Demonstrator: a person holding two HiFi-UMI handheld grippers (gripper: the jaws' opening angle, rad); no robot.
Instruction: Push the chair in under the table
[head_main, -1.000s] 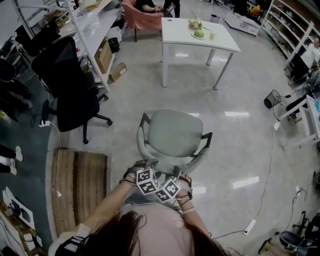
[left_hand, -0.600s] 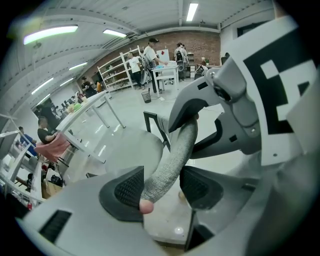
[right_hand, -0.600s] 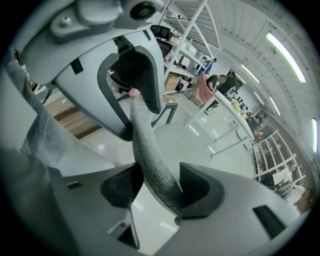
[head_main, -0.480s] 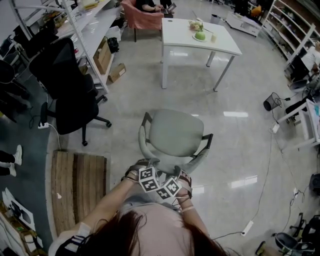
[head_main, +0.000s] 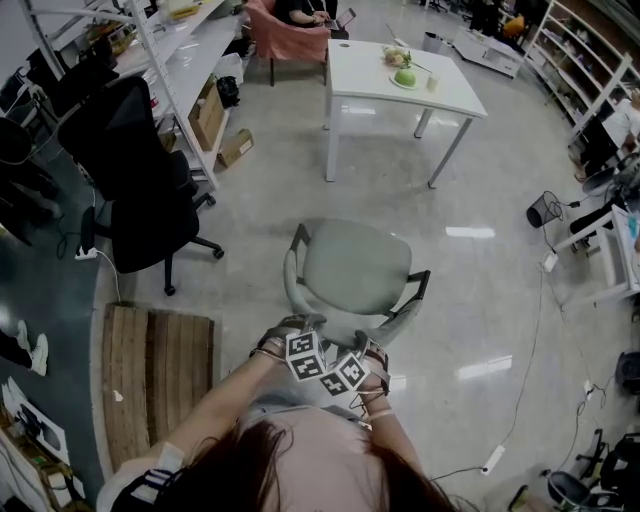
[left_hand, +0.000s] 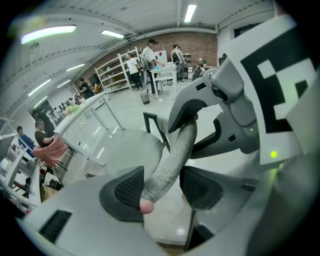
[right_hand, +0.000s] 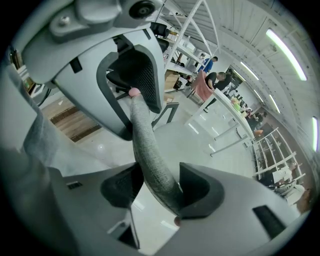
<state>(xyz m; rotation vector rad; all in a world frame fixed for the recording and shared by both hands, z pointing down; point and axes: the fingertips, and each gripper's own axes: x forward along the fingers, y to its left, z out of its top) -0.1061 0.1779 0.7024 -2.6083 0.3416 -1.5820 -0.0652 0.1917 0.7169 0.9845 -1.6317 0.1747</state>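
Chair (head_main: 355, 272): grey, armed, on open floor well short of table (head_main: 365, 68), seat toward it.
Change: over the last second, rolled slightly nearer table. Judged: most of push still to do.
Left gripper (left_hand: 162, 187), right gripper (right_hand: 159, 186): each clamped on backrest rim (left_hand: 175, 150), on chair's side away from table.
Containers: plate (head_main: 394, 83) on table holds green fruit (head_main: 405, 75). Wire bin (head_main: 545, 198) right of table, contents unclear.
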